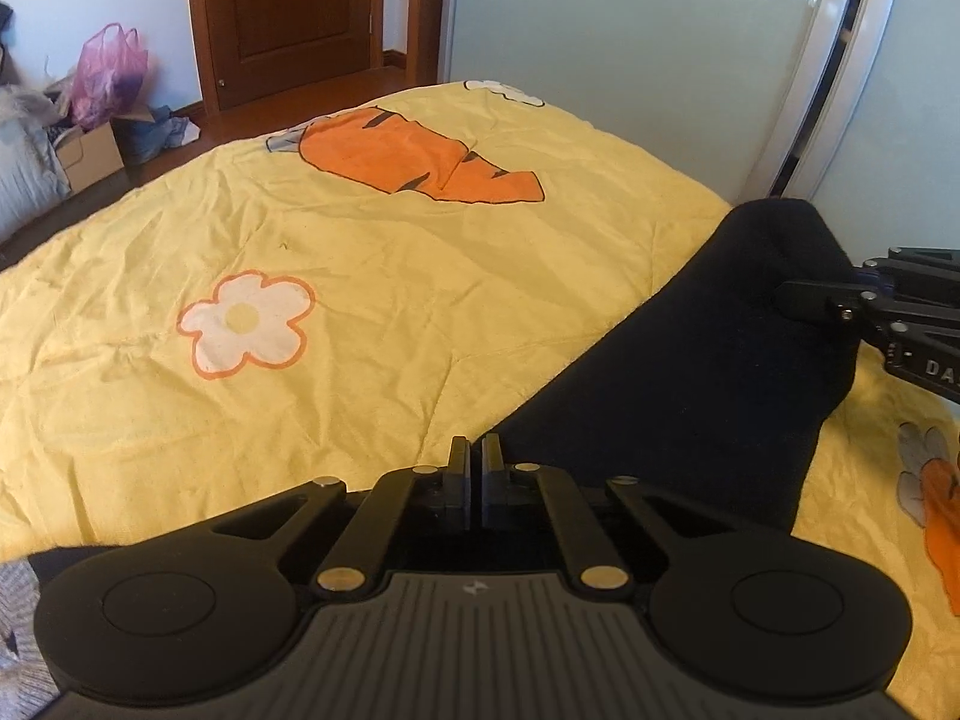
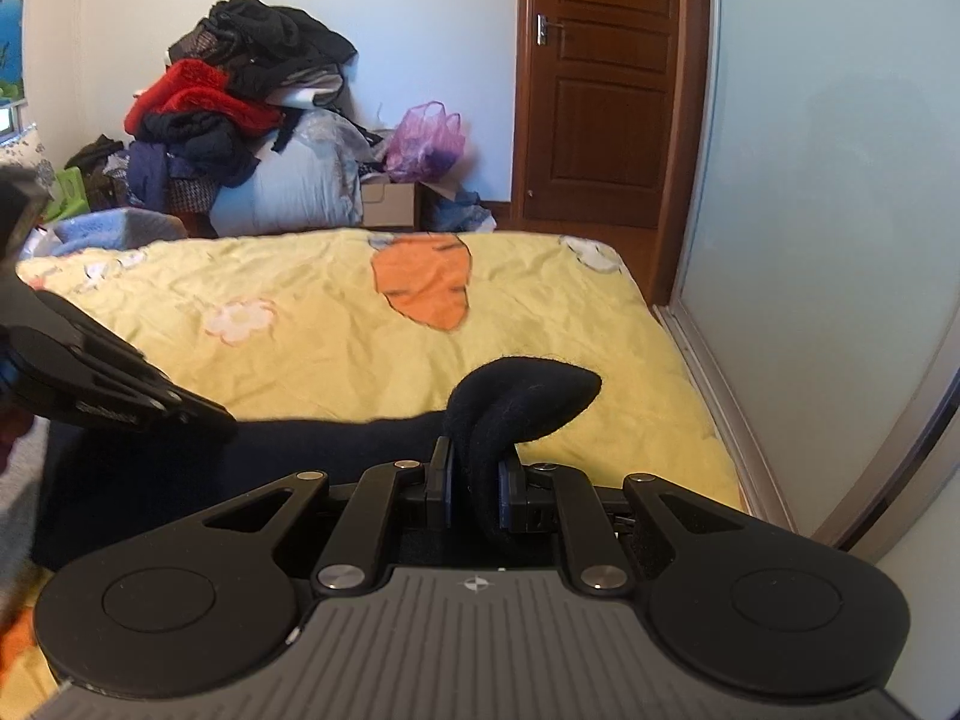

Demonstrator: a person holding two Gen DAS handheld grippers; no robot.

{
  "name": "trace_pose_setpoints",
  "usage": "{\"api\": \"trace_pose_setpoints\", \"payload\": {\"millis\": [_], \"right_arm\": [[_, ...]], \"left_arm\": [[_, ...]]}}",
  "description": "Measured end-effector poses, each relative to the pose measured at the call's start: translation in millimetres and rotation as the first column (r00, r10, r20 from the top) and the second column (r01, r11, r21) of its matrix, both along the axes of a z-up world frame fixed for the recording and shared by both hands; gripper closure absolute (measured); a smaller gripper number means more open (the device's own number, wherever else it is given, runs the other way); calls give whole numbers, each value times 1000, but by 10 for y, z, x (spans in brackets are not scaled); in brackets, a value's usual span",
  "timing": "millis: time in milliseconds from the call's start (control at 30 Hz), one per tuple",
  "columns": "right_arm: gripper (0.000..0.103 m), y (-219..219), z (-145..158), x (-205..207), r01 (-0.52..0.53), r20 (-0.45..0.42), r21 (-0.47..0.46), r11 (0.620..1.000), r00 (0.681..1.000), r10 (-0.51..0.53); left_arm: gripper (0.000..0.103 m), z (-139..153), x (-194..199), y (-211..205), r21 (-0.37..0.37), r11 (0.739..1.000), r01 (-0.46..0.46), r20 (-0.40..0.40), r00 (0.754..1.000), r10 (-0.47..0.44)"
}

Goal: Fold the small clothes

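black knit, long and narrow: a sock (image 1: 690, 372) is stretched between the two tools above a yellow quilt (image 1: 360, 252) on a bed. in the left view its long axis runs from the left hand-held gripper (image 1: 476, 450) at bottom centre up and to the right, where the rounded end points toward the pale sliding door (image 1: 630, 30). the right hand-held gripper (image 1: 798, 300) comes in from the right edge and meets the sock near that far end; its tips are lost against the dark cloth there.

the left one's fingers stand nearly together with only a thin slit between them. the sock's near end passes right at their tips, but black on black hides whether cloth is pinched in the slit, so i cannot tell what it holds.

the right view settles the other end: the right hand-held gripper (image 2: 477, 477) is clamped on a folded bunch of sock (image 2: 528, 402) that bulges up between its blue-faced pads, the rounded tip pointing right. from there the sock runs left, low and dark, to the left hand-held gripper (image 2: 210, 420), which enters from the left edge, partly cut off.

only the right view shows the clothes pile (image 2: 240, 96) against the wall beyond the bed. both show the wooden door (image 2: 600, 78) and a pink bag (image 1: 111, 75). a grey fabric (image 1: 18, 630) is cut off in the left view's bottom corner.
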State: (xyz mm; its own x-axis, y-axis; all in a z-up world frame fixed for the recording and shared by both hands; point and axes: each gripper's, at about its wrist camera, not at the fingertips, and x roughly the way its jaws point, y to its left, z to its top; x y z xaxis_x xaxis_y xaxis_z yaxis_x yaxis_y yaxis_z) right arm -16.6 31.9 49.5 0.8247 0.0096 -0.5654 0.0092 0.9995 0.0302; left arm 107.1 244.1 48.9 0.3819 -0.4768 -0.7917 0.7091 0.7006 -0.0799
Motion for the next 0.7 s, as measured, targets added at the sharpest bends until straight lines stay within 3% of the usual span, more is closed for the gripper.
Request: {"api": "trace_pose_setpoints", "payload": {"millis": [367, 533, 700], "right_arm": [[84, 297, 451, -108, -55, 44, 55, 997, 998, 52], [84, 769, 843, -178, -132, 81, 94, 987, 989, 124], [84, 1389, 1105, -139, -213, 75, 135, 968, 976, 204]], "left_arm": [[101, 194, -117, 300, -96, 995, 10, 22, 1000, -8], [101, 327, -116, 604, -135, 991, 20, -4, 1000, -20], [98, 455, 66, 1145, -239, 970, -35, -62, 998, 21]]}}
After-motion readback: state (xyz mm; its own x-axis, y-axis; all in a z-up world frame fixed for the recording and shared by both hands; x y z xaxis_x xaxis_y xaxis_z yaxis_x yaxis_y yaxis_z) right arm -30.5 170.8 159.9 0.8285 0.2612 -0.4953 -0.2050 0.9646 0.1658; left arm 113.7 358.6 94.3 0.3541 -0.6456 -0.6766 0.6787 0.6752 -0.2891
